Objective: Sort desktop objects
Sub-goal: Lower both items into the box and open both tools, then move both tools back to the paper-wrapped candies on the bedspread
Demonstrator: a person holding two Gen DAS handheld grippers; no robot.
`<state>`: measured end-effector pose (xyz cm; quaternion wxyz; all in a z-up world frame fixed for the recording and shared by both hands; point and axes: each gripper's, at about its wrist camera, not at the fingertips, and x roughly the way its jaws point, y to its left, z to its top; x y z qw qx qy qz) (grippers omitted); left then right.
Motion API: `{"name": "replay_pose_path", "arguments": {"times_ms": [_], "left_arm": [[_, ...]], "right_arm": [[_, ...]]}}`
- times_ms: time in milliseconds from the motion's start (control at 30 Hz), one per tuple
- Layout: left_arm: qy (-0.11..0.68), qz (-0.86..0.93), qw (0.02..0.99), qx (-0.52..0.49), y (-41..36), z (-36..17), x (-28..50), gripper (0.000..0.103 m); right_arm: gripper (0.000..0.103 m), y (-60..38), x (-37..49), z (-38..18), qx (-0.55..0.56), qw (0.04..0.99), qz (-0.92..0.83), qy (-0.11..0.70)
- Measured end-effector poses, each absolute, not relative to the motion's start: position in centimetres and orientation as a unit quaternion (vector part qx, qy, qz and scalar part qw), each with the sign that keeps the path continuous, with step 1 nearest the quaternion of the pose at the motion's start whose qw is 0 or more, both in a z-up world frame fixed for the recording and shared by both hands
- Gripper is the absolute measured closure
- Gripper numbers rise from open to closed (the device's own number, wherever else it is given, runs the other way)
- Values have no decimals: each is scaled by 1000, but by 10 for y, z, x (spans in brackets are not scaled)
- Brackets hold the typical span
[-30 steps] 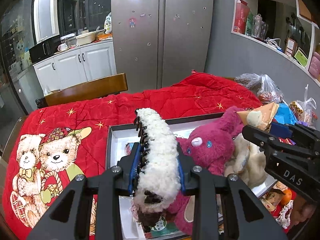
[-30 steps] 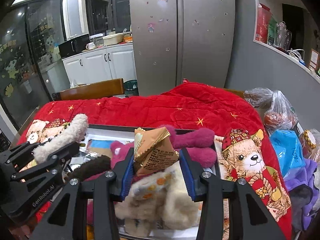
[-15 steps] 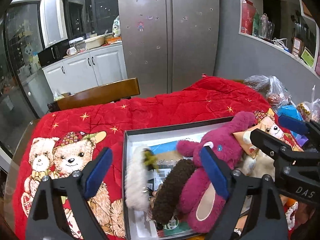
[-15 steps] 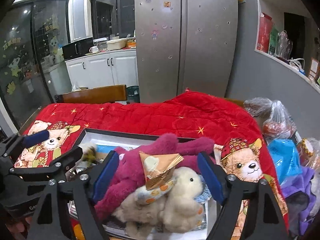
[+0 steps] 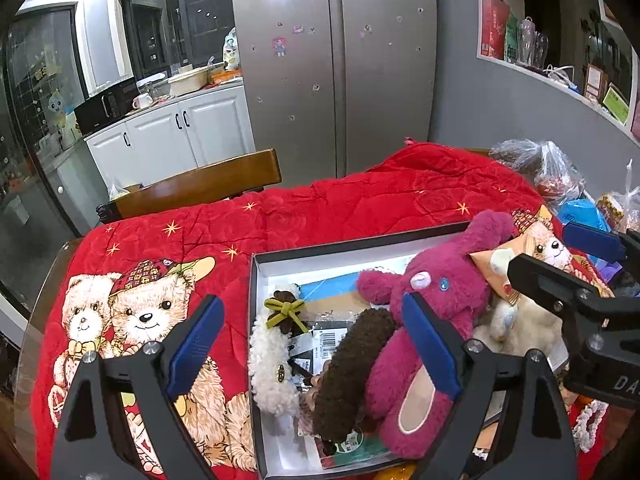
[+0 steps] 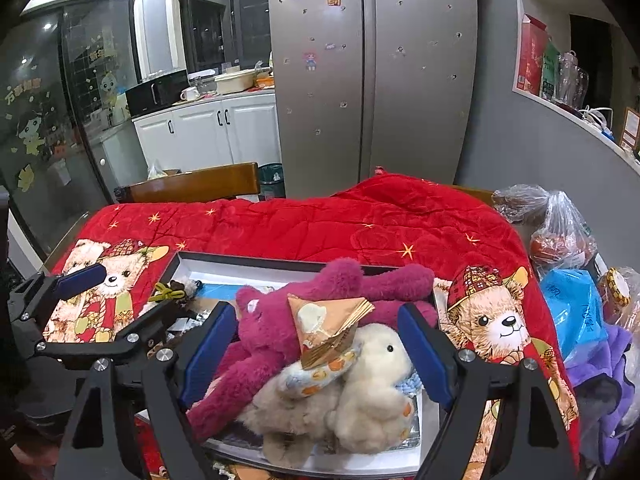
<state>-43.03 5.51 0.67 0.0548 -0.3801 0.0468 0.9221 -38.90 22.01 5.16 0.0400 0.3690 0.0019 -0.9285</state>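
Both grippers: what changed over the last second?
The left gripper opened and let go of the fluffy headband, which dropped into the box. The right gripper opened and released the gold packet, now lying on the plush toys. Box, pink plush and red blanket stayed put.

Black-rimmed box (image 5: pixel 253 320) holds white fluffy headband (image 5: pixel 267 368), brown fuzzy headband (image 5: pixel 348 368), magenta plush bear (image 5: pixel 432 320), cream plush (image 6: pixel 372 384) with gold packet (image 6: pixel 328 328) on top.

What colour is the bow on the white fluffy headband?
Olive green bow, clearest in the left wrist view.
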Motion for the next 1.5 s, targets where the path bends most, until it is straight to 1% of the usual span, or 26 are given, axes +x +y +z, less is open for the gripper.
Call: {"name": "replay_pose_path", "arguments": {"times_ms": [133, 233, 300, 367, 500, 533, 567, 700, 767, 867, 1000, 1067, 1167, 1300, 1400, 1500], "left_arm": [[35, 928, 52, -369, 48, 24, -418, 12], [26, 933, 54, -354, 42, 45, -401, 12], [13, 939, 69, -337, 36, 64, -383, 12], [-5, 941, 79, -328, 28, 80, -368, 11], [-25, 948, 70, -308, 9, 104, -326, 4], [-27, 951, 63, -303, 5, 106, -315, 1], [-29, 952, 58, -299, 1, 105, -303, 1], [-24, 949, 50, -309, -11, 74, -251, 1], [-23, 947, 46, -317, -16, 47, -228, 1], [-27, 937, 48, -345, -18, 10, -216, 1], [-20, 924, 57, -377, -12, -27, -219, 1], [-8, 923, 60, -381, -7, -37, -221, 1], [5, 924, 62, -377, -3, -41, -226, 1], [8, 926, 65, -372, -5, -48, -240, 1], [22, 918, 60, -391, -6, -63, -255, 1], [10, 910, 75, -407, -9, -75, -266, 1]], "right_arm": [[18, 222, -378, 64, 358, 54, -932, -6], [18, 228, -366, 79, 353, 61, -933, -31], [18, 233, -348, 93, 340, 78, -935, -62], [18, 235, -330, 106, 324, 87, -940, -68], [18, 228, -289, 129, 296, 79, -951, -42], [18, 226, -278, 133, 288, 79, -953, -40], [18, 223, -267, 136, 281, 81, -956, -38], [18, 215, -228, 128, 260, 89, -961, -33], [18, 209, -206, 111, 257, 100, -961, -27], [18, 203, -186, 84, 263, 104, -959, -11], [18, 190, -184, 57, 298, 110, -948, 7], [18, 182, -185, 49, 309, 125, -943, 3], [18, 173, -187, 38, 320, 152, -935, -9], [18, 161, -188, 21, 335, 162, -928, -10], [19, 153, -192, 7, 347, 162, -924, -12], [19, 153, -203, -7, 373, 179, -910, -31]]}}
